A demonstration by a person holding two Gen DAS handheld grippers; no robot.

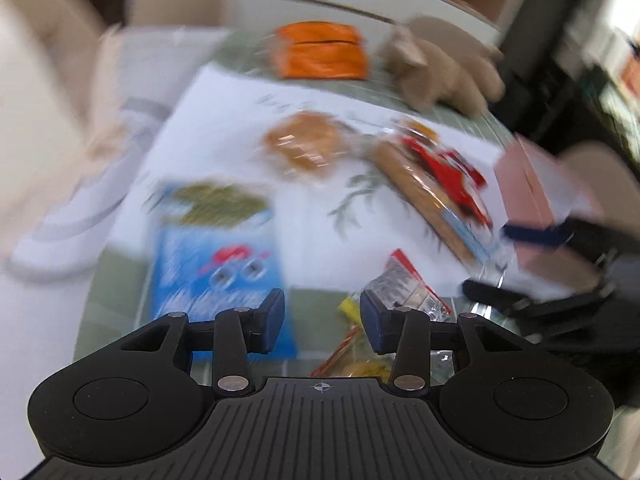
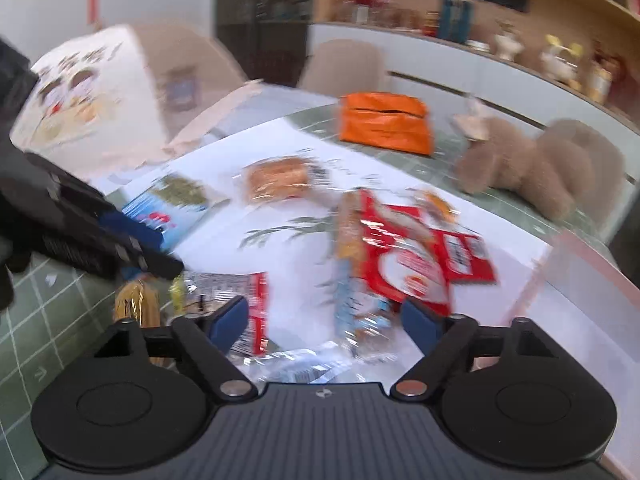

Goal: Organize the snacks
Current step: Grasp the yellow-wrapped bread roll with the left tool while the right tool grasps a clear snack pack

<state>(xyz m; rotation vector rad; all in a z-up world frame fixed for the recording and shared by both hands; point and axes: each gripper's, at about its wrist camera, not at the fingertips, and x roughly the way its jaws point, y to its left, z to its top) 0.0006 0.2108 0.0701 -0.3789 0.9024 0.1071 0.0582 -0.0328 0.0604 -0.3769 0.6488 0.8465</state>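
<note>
Both views are motion-blurred. Snacks lie on a white placemat on a green table. A blue packet lies front left, a round pastry in clear wrap in the middle, a red biscuit pack to the right, a small clear-and-red packet near the front. My left gripper is open and empty above the table's near edge. My right gripper is open and empty over the red biscuit pack and the small clear-and-red packet. The left gripper shows at the left in the right wrist view.
An orange pouch and a tan plush toy sit at the table's far side. A pink box stands at the right, with the right gripper's fingers in front of it. A white printed box is at left. Beige chairs surround the table.
</note>
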